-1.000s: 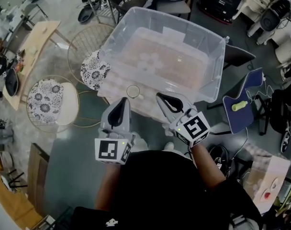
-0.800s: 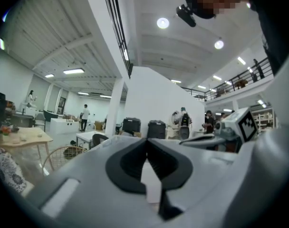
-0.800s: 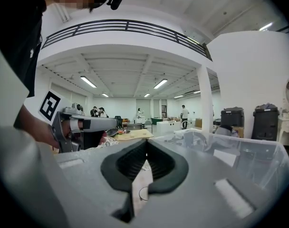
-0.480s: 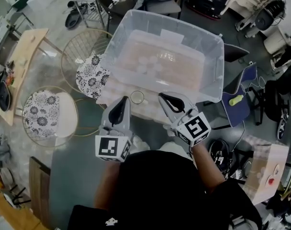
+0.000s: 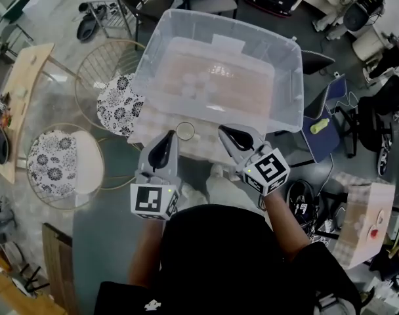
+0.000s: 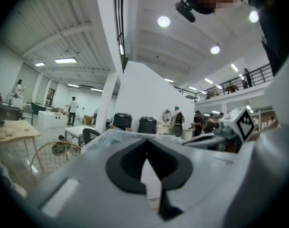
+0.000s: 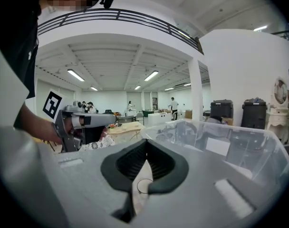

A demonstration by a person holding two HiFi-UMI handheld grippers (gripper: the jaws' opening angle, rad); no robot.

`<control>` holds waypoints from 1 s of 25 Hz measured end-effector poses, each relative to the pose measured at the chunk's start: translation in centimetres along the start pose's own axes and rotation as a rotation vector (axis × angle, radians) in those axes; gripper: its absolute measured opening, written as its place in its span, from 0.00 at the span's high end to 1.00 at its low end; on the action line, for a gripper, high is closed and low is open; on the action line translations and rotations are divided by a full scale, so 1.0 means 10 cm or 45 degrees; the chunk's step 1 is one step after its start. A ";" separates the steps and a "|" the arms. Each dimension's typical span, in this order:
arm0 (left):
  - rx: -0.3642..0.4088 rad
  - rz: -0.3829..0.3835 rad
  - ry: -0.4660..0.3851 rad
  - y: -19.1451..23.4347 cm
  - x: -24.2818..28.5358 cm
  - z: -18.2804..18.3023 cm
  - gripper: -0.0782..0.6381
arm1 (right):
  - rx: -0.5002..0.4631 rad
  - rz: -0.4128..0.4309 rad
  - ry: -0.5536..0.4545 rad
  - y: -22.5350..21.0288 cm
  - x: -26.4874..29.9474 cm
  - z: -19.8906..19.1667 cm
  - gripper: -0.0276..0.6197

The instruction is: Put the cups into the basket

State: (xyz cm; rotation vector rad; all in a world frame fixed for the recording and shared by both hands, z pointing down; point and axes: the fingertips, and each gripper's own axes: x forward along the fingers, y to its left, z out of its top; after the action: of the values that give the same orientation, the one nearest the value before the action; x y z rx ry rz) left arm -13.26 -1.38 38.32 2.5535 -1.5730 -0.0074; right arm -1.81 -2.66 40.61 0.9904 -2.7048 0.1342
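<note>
With left gripper [image 5: 167,138] and right gripper [image 5: 224,132] both pressed together and empty, spread one wide before reaching the clear cup [image 5: 184,130] just near of the basket [image 5: 285,104]

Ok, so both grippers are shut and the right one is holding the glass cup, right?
No. Both are shut, but the right gripper is empty: the head view shows the cup standing free on the table in front of the bin.

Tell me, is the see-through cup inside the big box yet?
Out. The cup stands upright on the table, just in front of the clear box's near wall, not inside it.
</note>
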 end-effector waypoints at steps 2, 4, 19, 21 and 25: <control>0.025 -0.003 0.021 -0.02 0.05 -0.06 0.89 | -0.019 -0.001 0.040 -0.03 0.01 -0.11 0.95; 0.028 0.013 0.034 0.00 0.08 -0.11 0.89 | -0.028 0.001 0.077 -0.06 0.02 -0.22 0.95; 0.024 0.086 0.064 0.03 0.39 -0.16 0.89 | -0.105 0.131 0.563 -0.34 0.16 -1.70 0.95; 0.023 0.091 0.076 0.03 0.44 -0.19 0.89 | -0.136 0.161 0.670 -0.37 0.18 -2.01 0.95; 0.023 0.094 0.097 0.04 0.51 -0.22 0.89 | -0.232 0.232 0.885 -0.39 0.19 -2.52 0.81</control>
State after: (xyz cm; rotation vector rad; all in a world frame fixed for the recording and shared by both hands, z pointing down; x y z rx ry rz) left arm -11.09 -5.85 40.89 2.4758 -1.6446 0.1114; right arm 4.57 -2.47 65.37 0.5103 -2.1094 0.2146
